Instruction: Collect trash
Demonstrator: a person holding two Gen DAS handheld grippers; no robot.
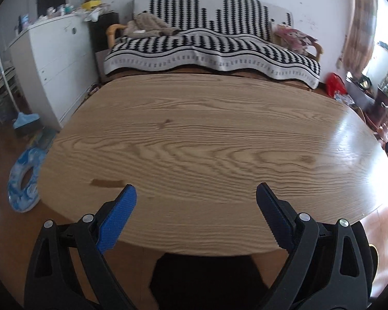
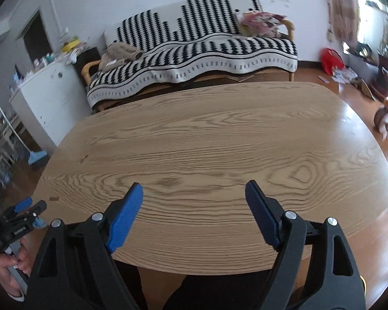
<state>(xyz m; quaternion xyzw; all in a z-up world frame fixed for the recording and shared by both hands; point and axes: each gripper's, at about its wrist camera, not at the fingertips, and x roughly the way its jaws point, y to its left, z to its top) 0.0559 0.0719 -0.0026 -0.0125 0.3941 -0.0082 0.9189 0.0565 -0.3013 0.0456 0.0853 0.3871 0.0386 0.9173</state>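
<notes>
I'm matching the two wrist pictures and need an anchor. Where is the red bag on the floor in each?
Left wrist: red bag, right of middle, beyond the table's far right corner.
Right wrist: red bag, upper right, beside the sofa's end.
Shared landmark: black-and-white sofa blanket.

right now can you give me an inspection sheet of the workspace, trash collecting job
surface: wooden table, oval top, bare in both views apart from small dark marks in the grain.
job's things: nothing seen on the table; no trash and no bin in view.
clutter: scattered papers and a red bag on the floor at the right; blue swim ring on the floor at the left.
grippers: left gripper open, nothing between its blue pads; right gripper open, also holding nothing. A hand holds the left gripper's handle.
cables: nothing seen.
surroundings: sofa under a black-and-white blanket behind the table; white cabinet at the left.
</notes>
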